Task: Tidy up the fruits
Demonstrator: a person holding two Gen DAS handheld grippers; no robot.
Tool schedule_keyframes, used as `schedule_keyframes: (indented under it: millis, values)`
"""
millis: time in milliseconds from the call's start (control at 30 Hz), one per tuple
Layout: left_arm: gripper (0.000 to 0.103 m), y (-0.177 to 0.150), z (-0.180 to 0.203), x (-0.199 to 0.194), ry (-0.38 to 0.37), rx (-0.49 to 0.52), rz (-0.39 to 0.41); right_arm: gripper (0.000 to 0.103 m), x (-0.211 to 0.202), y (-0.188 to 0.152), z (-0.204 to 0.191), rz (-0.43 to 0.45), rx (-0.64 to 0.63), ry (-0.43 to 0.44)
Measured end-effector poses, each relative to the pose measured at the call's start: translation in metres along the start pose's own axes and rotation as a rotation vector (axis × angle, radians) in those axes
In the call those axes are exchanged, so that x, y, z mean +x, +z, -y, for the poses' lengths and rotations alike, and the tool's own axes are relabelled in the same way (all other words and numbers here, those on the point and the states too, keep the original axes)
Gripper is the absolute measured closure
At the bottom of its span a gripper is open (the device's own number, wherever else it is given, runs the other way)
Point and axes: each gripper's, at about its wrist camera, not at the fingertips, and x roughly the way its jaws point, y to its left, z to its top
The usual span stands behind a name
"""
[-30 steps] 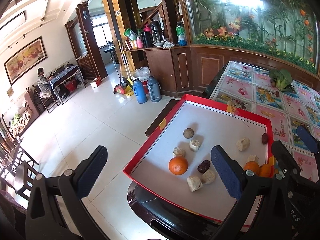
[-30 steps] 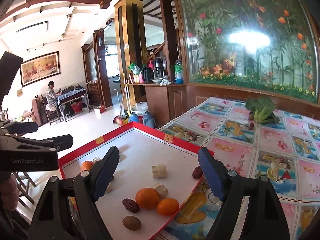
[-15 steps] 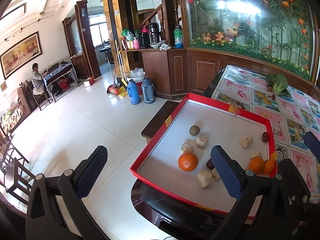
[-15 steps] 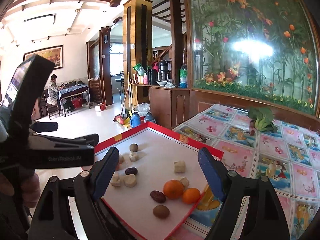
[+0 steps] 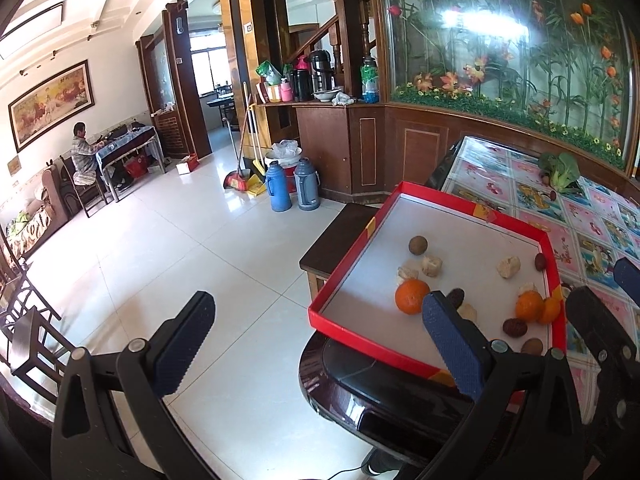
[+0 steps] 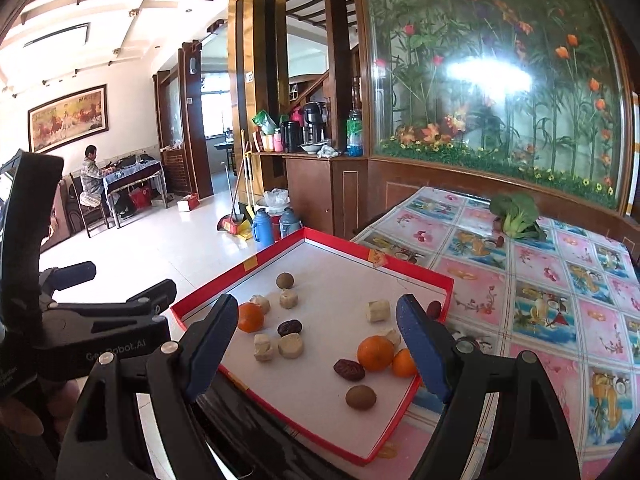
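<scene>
- The fruits lie loose in a shallow red-rimmed cardboard tray with a white floor: three round oranges, one at the tray's left edge and two touching, a larger orange and a smaller one, at its right.
- Among them sit wrinkled dark red dates, round brown fruits and pale beige chunks (what kind I cannot tell).
- The tray rests on a table with a glossy floral-patterned cloth, its left part jutting past the table's edge.
- A leafy green vegetable lies well apart on the far side of the table.
- The right tongs hang over the tray, released and wide, empty.
- The left tongs are also spread and empty, mostly over the white tiled floor beside the tray.
</scene>
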Motion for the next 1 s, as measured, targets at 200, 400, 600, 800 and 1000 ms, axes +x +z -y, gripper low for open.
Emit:
schedule_keyframes:
  millis: [200, 400, 600, 800, 1000]
  values:
    - [0.0, -0.014, 0.008, -0.028, -0.023, 0.028, 0.024, 0.022, -0.023, -0.006, 0.005, 0.005, 0.06, -0.015]
    - [0.0, -0.021, 0.017, -0.065, -0.04, 0.046, 0.063, 0.022, -0.055, -0.009, 0.012, 0.037, 0.105, -0.051]
    - [0.0, -0.035, 0.03, -0.092, -0.053, 0.091, 0.075, 0.022, -0.078, -0.016, 0.024, 0.03, 0.166, -0.086]
    - [0.0, -0.048, 0.035, -0.11, -0.074, 0.114, 0.082, 0.022, -0.106, -0.027, 0.036, 0.039, 0.227, -0.12]
    - [0.0, -0.052, 0.041, -0.123, -0.104, 0.133, 0.09, 0.022, -0.13, -0.032, 0.033, 0.089, 0.219, -0.148]
